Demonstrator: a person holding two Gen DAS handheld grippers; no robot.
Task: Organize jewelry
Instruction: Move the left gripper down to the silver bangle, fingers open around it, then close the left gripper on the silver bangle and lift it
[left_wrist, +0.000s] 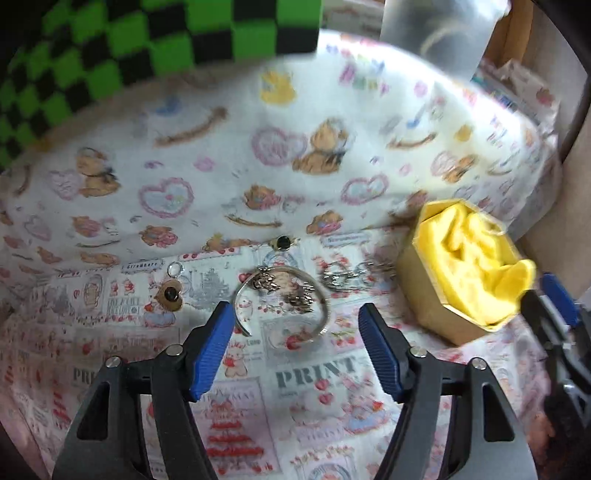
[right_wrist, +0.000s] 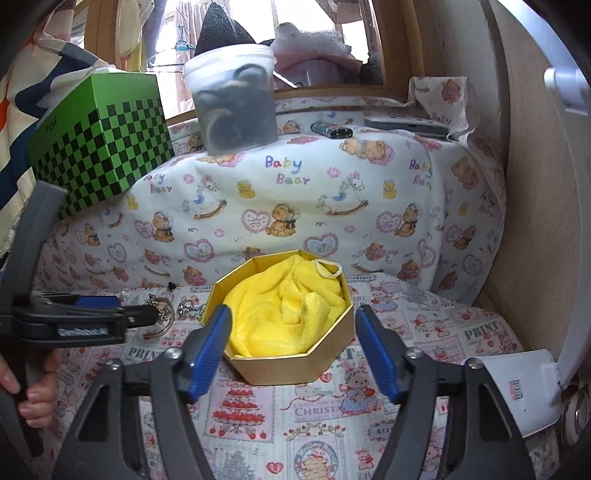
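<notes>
A silver bangle with charms (left_wrist: 284, 299) lies on the printed cloth just ahead of my open, empty left gripper (left_wrist: 297, 325). A heart pendant on a ring (left_wrist: 170, 293), a dark-stone ring (left_wrist: 282, 242) and a silver chain piece (left_wrist: 345, 275) lie around it. A gold hexagonal box (left_wrist: 430, 291) with yellow cloth lining (left_wrist: 480, 258) stands to the right. In the right wrist view my right gripper (right_wrist: 291, 328) is open and empty, its fingers either side of the box's near wall (right_wrist: 284, 365). The left gripper (right_wrist: 146, 315) shows at left over the jewelry.
A green checkered box (right_wrist: 99, 147) and a translucent tub (right_wrist: 236, 107) stand on a raised ledge covered in bear-print fabric (right_wrist: 295, 192) behind. A white object (right_wrist: 521, 391) lies at the right. A wooden wall (right_wrist: 535, 184) borders the right side.
</notes>
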